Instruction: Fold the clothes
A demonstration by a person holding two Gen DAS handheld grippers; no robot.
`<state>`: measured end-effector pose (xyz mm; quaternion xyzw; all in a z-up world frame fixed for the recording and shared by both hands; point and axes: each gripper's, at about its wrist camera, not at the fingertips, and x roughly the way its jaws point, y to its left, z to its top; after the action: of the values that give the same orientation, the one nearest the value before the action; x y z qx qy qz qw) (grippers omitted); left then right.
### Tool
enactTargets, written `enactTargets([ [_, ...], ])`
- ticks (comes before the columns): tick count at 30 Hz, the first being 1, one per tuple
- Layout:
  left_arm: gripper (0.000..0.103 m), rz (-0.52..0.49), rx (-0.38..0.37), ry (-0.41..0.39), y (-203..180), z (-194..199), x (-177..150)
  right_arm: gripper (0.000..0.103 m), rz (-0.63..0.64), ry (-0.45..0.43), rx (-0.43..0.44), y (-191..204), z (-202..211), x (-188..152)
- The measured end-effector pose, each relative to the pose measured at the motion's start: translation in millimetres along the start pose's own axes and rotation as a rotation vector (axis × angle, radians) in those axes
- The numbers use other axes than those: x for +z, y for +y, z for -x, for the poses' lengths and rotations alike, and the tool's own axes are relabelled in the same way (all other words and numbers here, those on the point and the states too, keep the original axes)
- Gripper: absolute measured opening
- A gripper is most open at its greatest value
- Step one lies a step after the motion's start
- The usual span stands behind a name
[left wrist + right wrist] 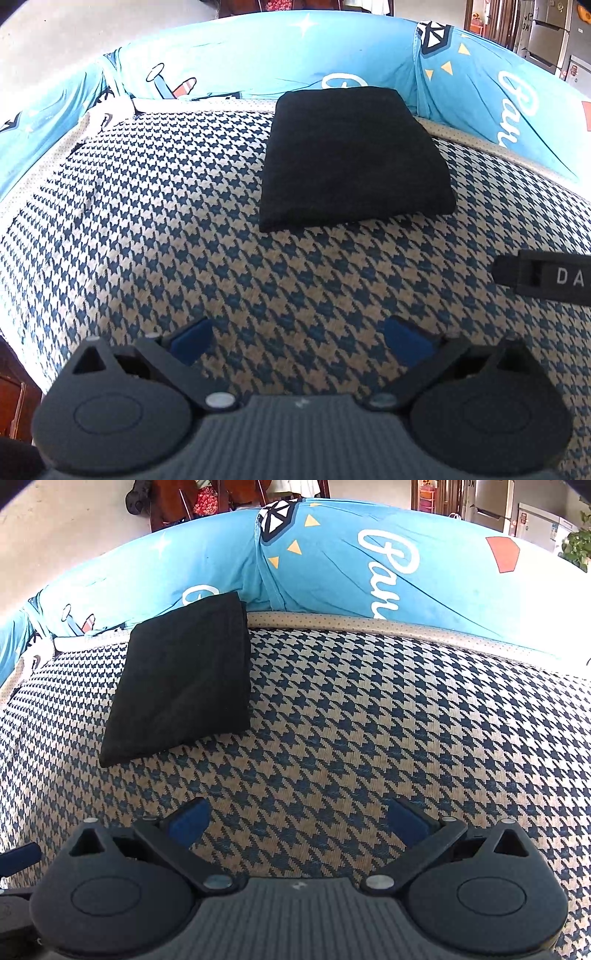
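Nearest, left gripper [299, 341]: hovering over the houndstooth cover, its blue pads [190, 341] standing wide apart and gripping nothing.
Right gripper [297, 821]: likewise hanging above the cover, its blue pads [408, 821] spreading wide with only patterned cloth showing between them; its dark body is also poking in at the right edge of the left wrist view.
Lettering on that body: showing the white letters "DA", the rest running out of the picture.
Houndstooth cover [147, 240]: lying flat in navy and beige under both grippers, carrying the task's garment.
Folded black garment [354, 158]: resting as a neat flat rectangle on the cover, well ahead of both sets of fingers and touched by neither; sitting ahead and slightly right in the left wrist view, ahead and to the left [181, 679] in the right wrist view; its far edge is lying against the blue bedding.
Dotted beige trim [369, 622]: running along the far edge of the cover.
Blue printed bedding [240, 55]: rising behind the cover, bearing white script that is reading partly as "Par", plus stars, orange triangles and a cartoon figure.
Metal cabinets [550, 33]: standing far right; writing too small to read.
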<state>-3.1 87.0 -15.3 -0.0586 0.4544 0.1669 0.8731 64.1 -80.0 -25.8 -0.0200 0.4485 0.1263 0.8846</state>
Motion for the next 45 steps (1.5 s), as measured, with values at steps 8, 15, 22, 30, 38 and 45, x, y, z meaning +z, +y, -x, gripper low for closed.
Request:
enactTargets([
  [8,0.103,0.003,0.008,-0.001,2,-1,0,0.103,0.013,0.002,0.009,6,-2,-1],
  [15,0.103,0.006,0.014,0.001,3,-2,1,0.103,0.018,0.007,0.015,9,-3,-1],
  [22,0.103,0.005,0.015,0.006,2,-2,1,0.103,0.018,0.008,0.014,10,-4,-2],
  [30,0.103,0.001,0.019,0.012,-1,-4,0,0.103,0.020,0.011,0.016,10,-4,-2],
  [38,0.103,0.002,0.025,0.014,0,-4,1,0.103,0.022,0.012,0.016,11,-5,-2],
  [45,0.103,0.002,0.030,0.015,0,-5,1,0.103,0.023,0.013,0.017,12,-5,-2],
])
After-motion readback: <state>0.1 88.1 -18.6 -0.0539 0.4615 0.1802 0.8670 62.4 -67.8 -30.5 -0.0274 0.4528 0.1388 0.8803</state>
